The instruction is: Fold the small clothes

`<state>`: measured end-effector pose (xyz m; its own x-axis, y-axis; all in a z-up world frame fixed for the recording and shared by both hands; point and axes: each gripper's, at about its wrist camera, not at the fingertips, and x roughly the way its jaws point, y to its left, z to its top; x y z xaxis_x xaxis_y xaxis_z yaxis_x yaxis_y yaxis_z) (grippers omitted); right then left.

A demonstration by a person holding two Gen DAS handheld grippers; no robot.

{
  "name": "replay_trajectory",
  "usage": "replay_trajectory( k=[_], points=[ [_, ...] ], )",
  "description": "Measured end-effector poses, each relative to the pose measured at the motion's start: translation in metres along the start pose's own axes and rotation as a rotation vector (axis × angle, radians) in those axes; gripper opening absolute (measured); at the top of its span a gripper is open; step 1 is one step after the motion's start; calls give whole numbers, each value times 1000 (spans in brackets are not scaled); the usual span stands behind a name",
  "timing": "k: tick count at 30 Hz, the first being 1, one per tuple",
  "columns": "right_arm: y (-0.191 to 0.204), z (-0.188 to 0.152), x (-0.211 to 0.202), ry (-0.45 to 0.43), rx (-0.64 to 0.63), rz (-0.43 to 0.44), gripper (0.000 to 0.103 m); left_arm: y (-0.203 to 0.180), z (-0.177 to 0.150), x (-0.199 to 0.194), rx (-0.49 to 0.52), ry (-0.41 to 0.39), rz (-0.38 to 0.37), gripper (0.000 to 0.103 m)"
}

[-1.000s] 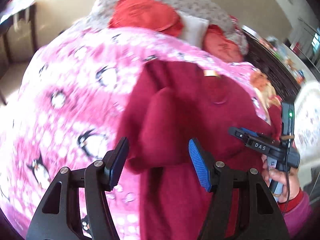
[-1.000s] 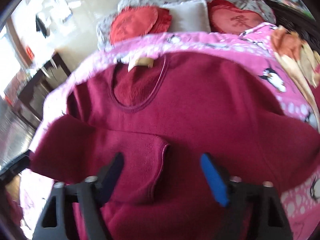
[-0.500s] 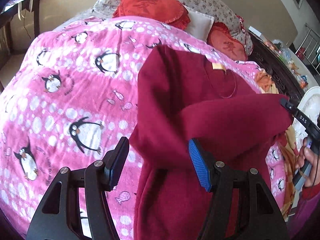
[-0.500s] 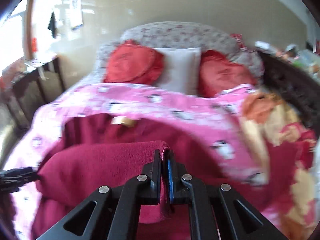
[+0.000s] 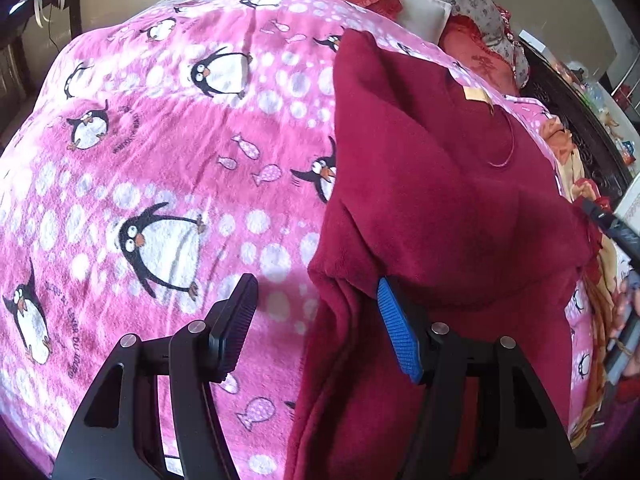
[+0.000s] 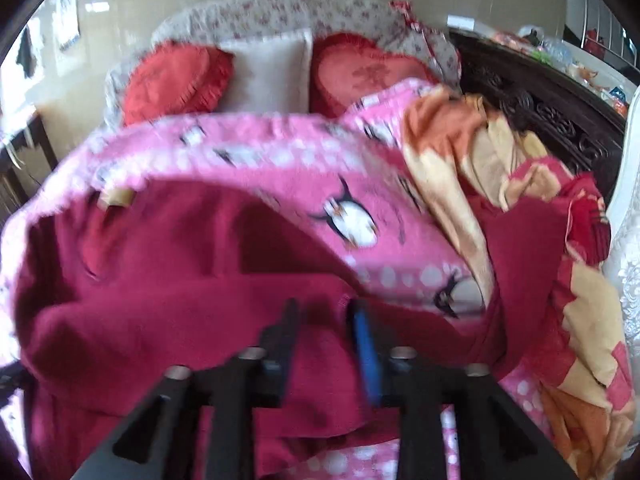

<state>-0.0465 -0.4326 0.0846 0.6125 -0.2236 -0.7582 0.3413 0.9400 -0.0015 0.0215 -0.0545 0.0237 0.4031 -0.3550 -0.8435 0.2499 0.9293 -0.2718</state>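
I find the dark red fleece top (image 5: 452, 184) lying on the bed, on the pink penguin blanket (image 5: 160, 152), neck opening and tan label toward the pillows and its body running down toward me. The left gripper (image 5: 316, 330) hangs with its jaws wide, one over the blanket and the blue-padded one over the garment's left edge, where a sleeve appears folded inward into a thick ridge; nothing is pinched between them. I judge this placement deliberate: it straddles the fold line, ready to pin or take that edge. In the right wrist view the right gripper (image 6: 326, 342) is blurred, its jaws have just been opening and stand at a narrow gap; a fold of the fleece (image 6: 180, 300) with a stitched edge lies just ahead of and between the tips, but I see no pad pressing on it, so I take the cloth as let go, draped across the body as the second sleeve fold. The bed gives a soft, yielding support; I expect folds to sag rather than crease. At the head are two red frilled cushions (image 6: 176, 80), a white pillow (image 6: 268, 70) between them and a floral bolster behind. An orange-and-cream patterned quilt (image 6: 472, 152) is bunched along the right side, by a dark carved bed frame (image 6: 540, 108); a cluttered shelf shows beyond.
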Motion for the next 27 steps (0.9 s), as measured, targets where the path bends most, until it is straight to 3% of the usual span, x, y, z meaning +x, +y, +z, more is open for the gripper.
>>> replay_trajectory(
  k=[1, 4, 8, 10, 15, 20, 22, 27],
  points=[
    [7, 5, -12, -40, -1, 54, 58, 2, 0, 0, -7, -2, -3, 62],
    [46, 21, -33, -95, -73, 237, 59, 6, -2, 2, -20, -1, -13, 62],
    [120, 29, -19, -17, -190, 519, 58, 7, -6, 1, -22, -14, -14, 62],
    [162, 28, -8, -2, -270, 577, 46, 9, -7, 1, -23, -15, -19, 62],
    [242, 26, 28, 56, -395, 651, 45, 12, -11, -1, -11, -15, -20, 62],
    [275, 26, 63, 119, -436, 684, 44, 14, -15, -1, -17, -28, -32, 62],
    [286, 22, 66, 118, -468, 659, 10, 14, -15, -1, -16, -34, -34, 63],
    [295, 25, 48, 41, -515, 605, 6, 19, -10, -6, -36, -48, -30, 62]
  ],
)
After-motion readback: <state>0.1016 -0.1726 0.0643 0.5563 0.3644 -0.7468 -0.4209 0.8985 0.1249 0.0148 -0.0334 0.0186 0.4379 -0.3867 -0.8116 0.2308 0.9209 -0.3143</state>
